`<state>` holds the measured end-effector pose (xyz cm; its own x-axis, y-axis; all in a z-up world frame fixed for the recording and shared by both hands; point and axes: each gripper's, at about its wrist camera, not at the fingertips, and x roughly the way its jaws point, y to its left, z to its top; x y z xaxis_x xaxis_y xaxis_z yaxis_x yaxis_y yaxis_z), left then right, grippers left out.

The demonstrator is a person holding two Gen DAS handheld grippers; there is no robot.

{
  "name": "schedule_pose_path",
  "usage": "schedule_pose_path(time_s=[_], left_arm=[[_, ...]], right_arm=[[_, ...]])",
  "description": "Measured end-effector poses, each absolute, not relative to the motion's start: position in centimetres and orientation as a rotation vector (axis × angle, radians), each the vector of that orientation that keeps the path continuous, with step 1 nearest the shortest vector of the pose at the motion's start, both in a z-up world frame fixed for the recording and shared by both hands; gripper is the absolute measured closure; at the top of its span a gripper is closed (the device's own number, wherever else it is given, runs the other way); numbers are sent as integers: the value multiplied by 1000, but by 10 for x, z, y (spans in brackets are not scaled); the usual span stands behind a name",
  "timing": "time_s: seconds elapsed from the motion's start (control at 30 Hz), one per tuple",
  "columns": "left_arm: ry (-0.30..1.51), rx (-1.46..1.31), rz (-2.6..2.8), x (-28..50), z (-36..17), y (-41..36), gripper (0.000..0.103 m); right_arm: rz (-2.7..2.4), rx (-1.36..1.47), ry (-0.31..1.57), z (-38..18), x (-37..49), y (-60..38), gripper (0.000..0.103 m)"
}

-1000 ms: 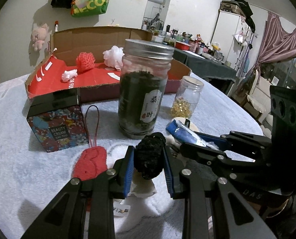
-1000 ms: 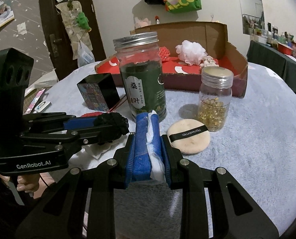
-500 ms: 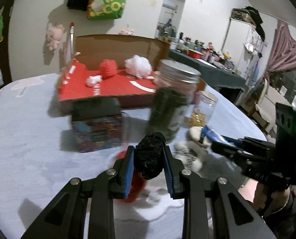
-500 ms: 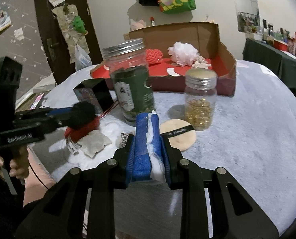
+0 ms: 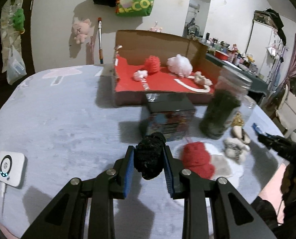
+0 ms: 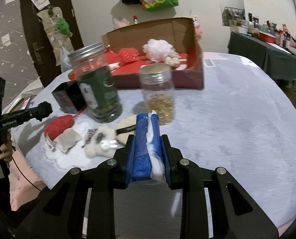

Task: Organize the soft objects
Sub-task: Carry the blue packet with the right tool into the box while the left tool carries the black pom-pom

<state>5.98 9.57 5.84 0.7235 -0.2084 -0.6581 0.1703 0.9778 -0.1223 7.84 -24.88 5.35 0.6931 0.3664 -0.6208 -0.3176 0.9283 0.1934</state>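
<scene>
Here the counter [image 5: 54,107], draped in a pale fleecy cover, carries one open cardboard box [image 5: 159,73] at twelve o'clock in the left wrist view, and four soft things already lie on its red floor: a red knitted ball, a white puff and two small pale scraps. In front of the box stand two jars, a tall one of dark leaves [image 6: 97,85] and a smaller one of golden beads [image 6: 157,91], with one dark printed tin [image 5: 169,119] at eleven o'clock of them. Loose on the cover near four o'clock lie one red knitted piece [image 5: 197,157], one pale fuzzy toy [image 6: 100,141] and one round powder puff [image 6: 126,129]. The left gripper [image 5: 148,159] is clamped narrow on a black woolly ball [image 5: 149,155], which looks light and springy and should squash without harm, so a hold across its middle suits it. The right gripper [image 6: 148,149] pinches a blue cloth with a white tissue [image 6: 146,139], limp and liable to droop or slip.
</scene>
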Motion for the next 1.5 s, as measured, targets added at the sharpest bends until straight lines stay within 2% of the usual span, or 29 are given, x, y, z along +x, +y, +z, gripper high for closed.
schedule_pose_path(time_s=[0.87,1.2,1.5], left_arm=[[747,77,-292,127,68,120,74],[719,136,-351,162,104,101,74],[780,111,-393,203,107,74,74]], right_arm=[[427,-65,762,72,154,-278,79],[502,-109,744,102,185,-270,79],[550,-131,769,117,221,-247,79]])
